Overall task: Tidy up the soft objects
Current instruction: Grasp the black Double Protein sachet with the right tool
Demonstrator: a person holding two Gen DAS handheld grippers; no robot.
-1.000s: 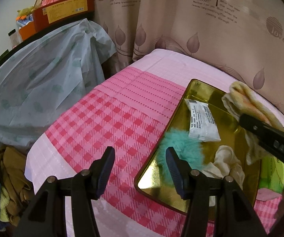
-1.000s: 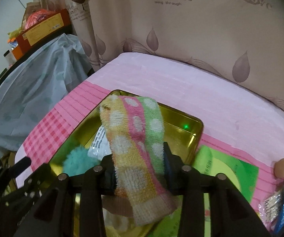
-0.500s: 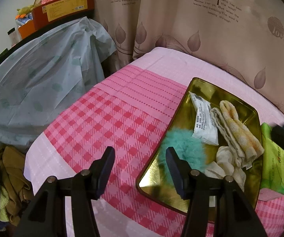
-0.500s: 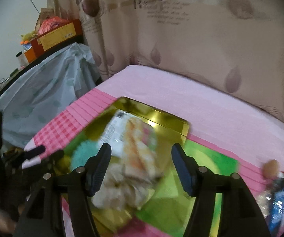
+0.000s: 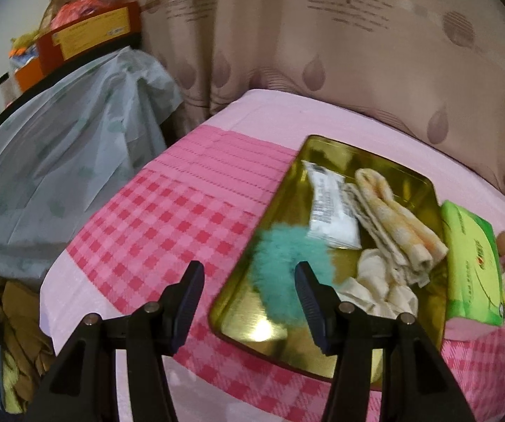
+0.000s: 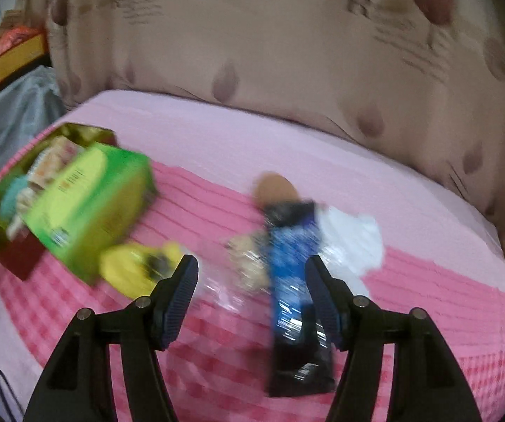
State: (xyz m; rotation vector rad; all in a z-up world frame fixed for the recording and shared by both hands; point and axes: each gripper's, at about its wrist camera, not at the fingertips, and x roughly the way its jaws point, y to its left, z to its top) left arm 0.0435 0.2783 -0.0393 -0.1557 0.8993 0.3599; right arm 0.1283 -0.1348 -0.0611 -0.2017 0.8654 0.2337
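Dim, warm indoor light; glare on the gold tray [image 5: 263, 330] at 6 o'clock. Right wrist view heavily motion-blurred. Fisheye bending, black corners.

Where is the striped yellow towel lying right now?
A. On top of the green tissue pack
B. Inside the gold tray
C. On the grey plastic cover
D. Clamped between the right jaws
B: the striped yellow towel lies folded inside the gold tray, beside the white packet, with nothing gripping it.
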